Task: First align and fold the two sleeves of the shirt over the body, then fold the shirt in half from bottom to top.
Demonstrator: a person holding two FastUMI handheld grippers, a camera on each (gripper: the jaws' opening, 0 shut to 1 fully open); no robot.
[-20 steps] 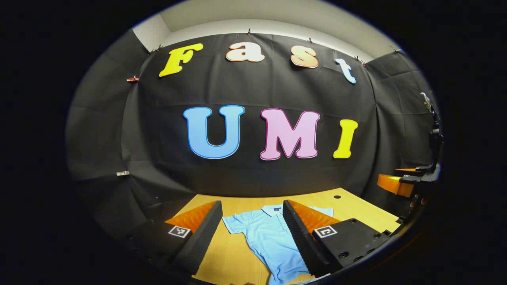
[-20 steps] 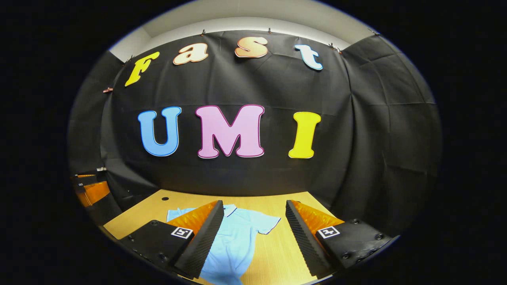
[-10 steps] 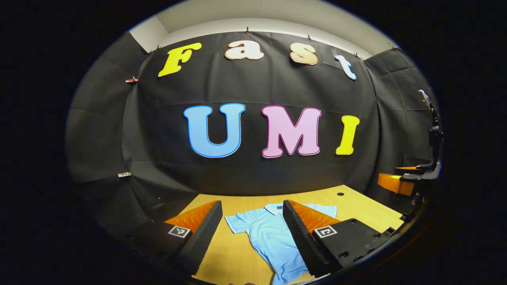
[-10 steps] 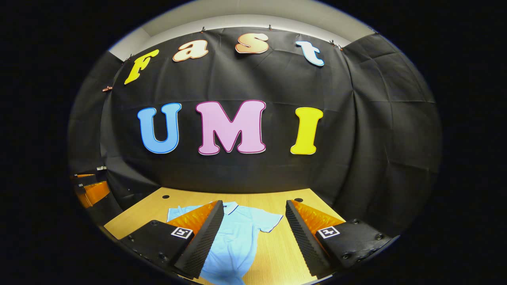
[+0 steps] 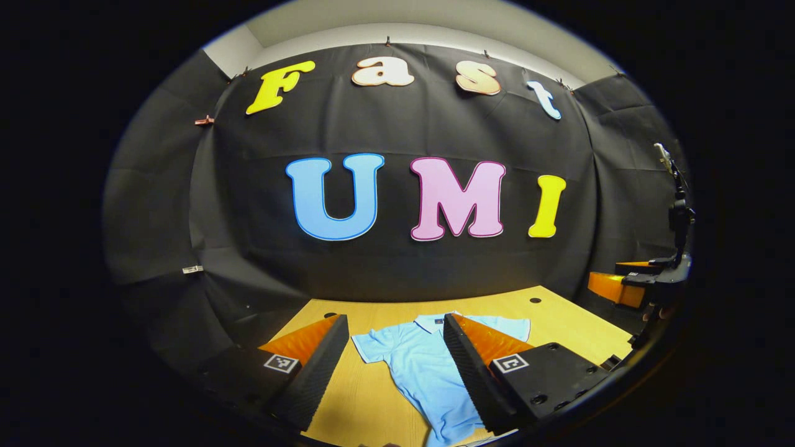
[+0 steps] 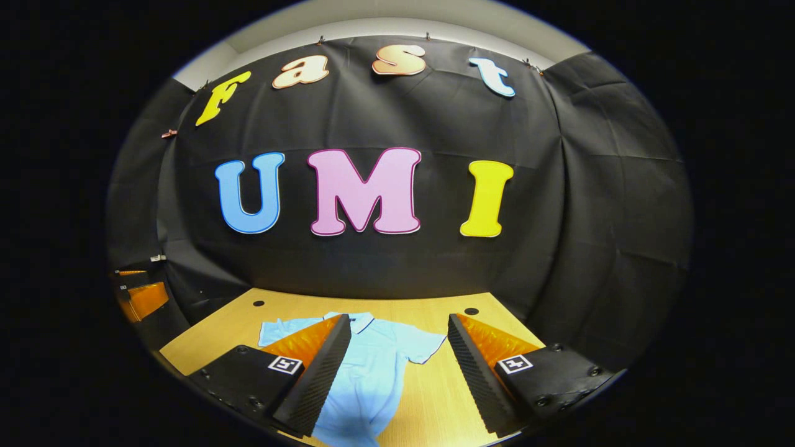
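Tilting down slightly since a second ago, both grippers, left gripper (image 5: 392,335) and right gripper (image 6: 397,335), hovering released above one light-blue short-sleeved polo shirt (image 5: 422,366) lying flat on one wooden table (image 5: 559,323).

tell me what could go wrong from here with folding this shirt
1. The shirt's lower body looks bunched and narrowed near the table's front edge, so the bottom-to-top fold could come out crooked unless it is smoothed first.
2. Both sleeves lie spread flat; the left gripper and right gripper, both open and above the table, may pinch the body layer along with a sleeve hem.
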